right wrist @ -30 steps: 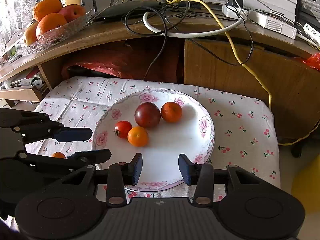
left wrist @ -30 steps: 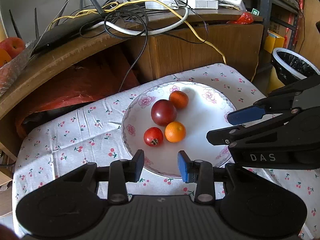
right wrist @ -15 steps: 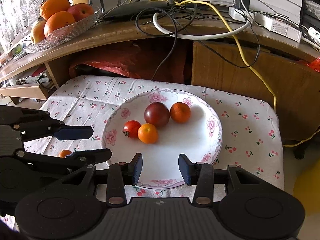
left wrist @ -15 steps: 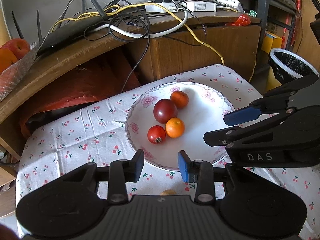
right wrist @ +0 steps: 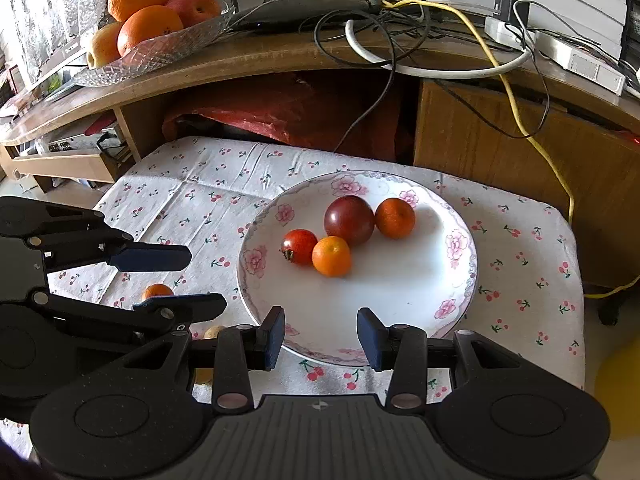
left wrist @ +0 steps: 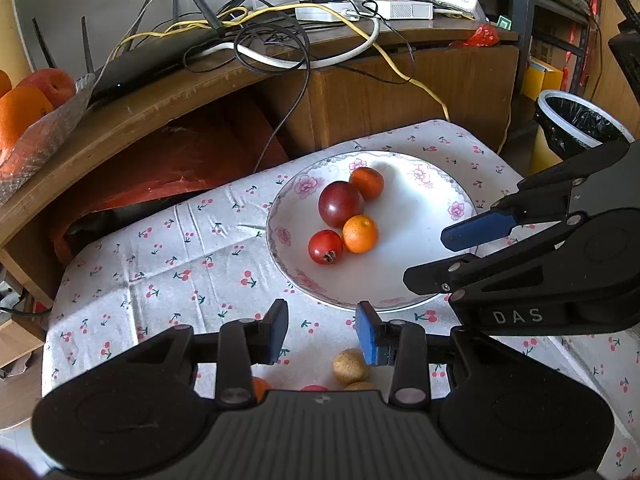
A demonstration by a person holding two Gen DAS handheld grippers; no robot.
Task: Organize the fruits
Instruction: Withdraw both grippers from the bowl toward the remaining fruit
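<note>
A white floral plate (left wrist: 420,248) (right wrist: 408,292) on a cherry-print cloth holds a dark red plum (left wrist: 340,204) (right wrist: 349,220), two small oranges (left wrist: 360,234) (left wrist: 367,183) (right wrist: 331,256) (right wrist: 395,218) and a red tomato (left wrist: 325,246) (right wrist: 299,246). My left gripper (left wrist: 322,334) (right wrist: 168,280) is open and empty, over the cloth near the plate's front-left rim. Loose fruit lies under it: a tan round one (left wrist: 350,366) and an orange one (right wrist: 157,292). My right gripper (right wrist: 321,334) (left wrist: 452,256) is open and empty at the plate's near edge.
A wooden desk behind carries tangled cables (right wrist: 400,40), a router (left wrist: 152,60) and a glass bowl of oranges and apples (right wrist: 152,36). A lined bin (left wrist: 576,124) stands at the right. The cloth's left half (right wrist: 192,200) is bare.
Both grippers have pulled back toward the near side and risen; the plate looks farther away. Loose fruit on the cloth has come into view under the left gripper. Both stay open.
</note>
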